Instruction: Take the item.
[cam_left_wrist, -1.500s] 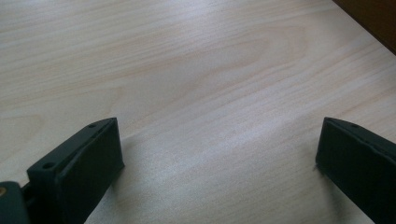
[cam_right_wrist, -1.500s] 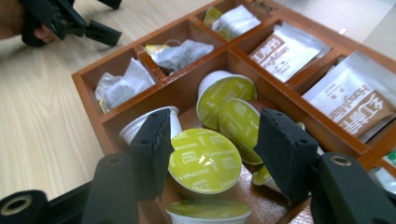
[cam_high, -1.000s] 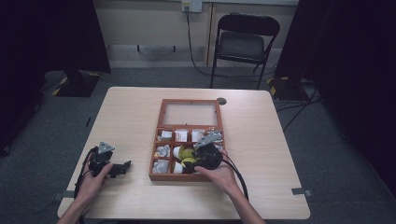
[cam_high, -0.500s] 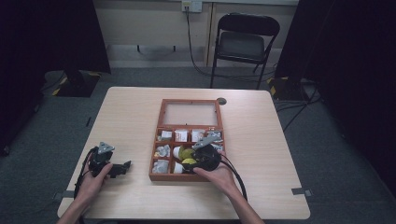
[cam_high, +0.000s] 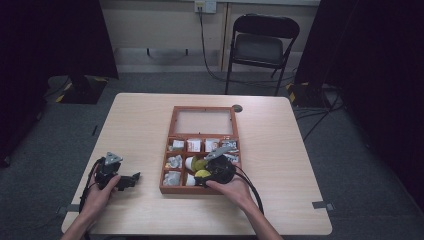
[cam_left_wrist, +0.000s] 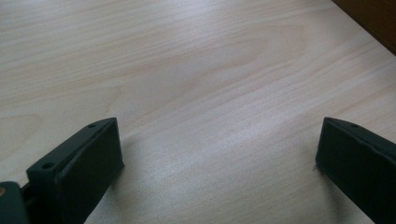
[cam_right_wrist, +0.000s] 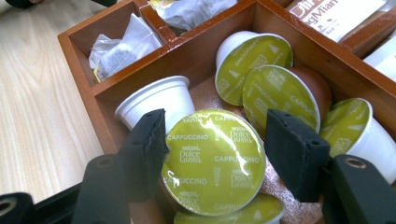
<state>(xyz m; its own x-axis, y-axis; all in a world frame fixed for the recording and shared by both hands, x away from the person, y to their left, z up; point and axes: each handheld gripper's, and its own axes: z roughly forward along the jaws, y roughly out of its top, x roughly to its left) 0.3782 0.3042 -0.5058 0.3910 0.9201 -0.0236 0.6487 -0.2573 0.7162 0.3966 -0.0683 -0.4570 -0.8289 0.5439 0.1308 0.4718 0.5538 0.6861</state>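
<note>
- High view: I see my right gripper (cam_high: 207, 172) in the wooden box (cam_high: 202, 114); the left gripper (cam_high: 131, 180) rests on the table (cam_high: 280, 150).
- Left gripper view: jaws wide apart over bare wood.
- Right gripper view: jaws have just been opening, the cappuccino capsule (cam_right_wrist: 214, 161) between them, right pad clear.

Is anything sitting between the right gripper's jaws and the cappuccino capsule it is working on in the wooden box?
Nothing visible does. The cappuccino capsule lies directly between the jaws of the right gripper, which have just been opening. The left jaw is at its rim; a gap shows at the right jaw. Other capsules crowd behind it in the wooden box.
</note>
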